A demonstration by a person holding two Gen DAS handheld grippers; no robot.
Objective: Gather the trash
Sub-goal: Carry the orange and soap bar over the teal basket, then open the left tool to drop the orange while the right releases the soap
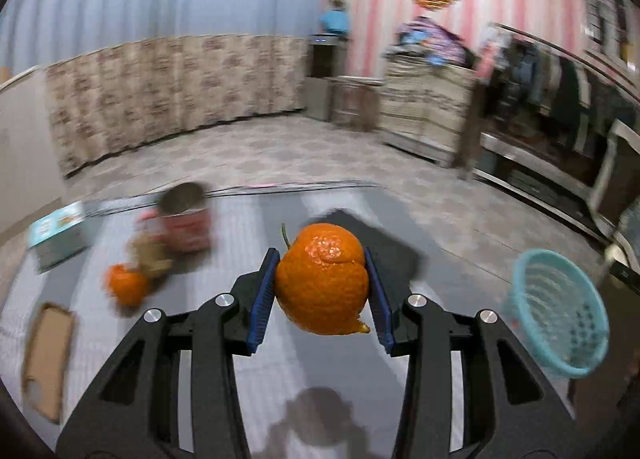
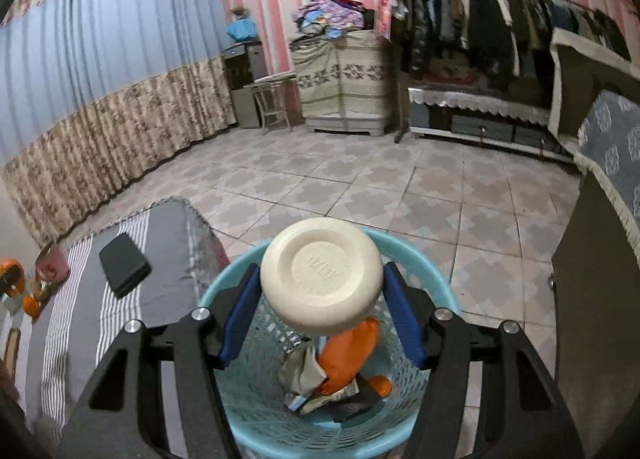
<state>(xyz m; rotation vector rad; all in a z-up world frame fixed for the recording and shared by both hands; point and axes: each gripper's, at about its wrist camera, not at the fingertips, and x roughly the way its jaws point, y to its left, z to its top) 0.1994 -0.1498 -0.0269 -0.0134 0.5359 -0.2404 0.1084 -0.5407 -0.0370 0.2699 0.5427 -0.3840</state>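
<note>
Right wrist view, largest item first. Table (image 2: 168, 279): striped grey cloth, 8 to 10 o'clock. Basket (image 2: 416, 251): blue mesh, directly beneath right gripper (image 2: 320, 315), trash already lying inside. Phone (image 2: 124, 265): black, flat on table, 9 o'clock. Disc (image 2: 322, 275): cream, round, no long axis, clamped between the right blue pads, hanging above basket mouth; release drops it straight in.

Left wrist view. Basket (image 1: 556, 311) at 3 o'clock of left gripper (image 1: 322, 291), well apart, so right hand is nearer. Peel (image 1: 322, 279): orange, stemmed, clamped between left pads above table. Second peel (image 1: 126, 285), pink cup (image 1: 186, 223): 10 o'clock, blurred.
</note>
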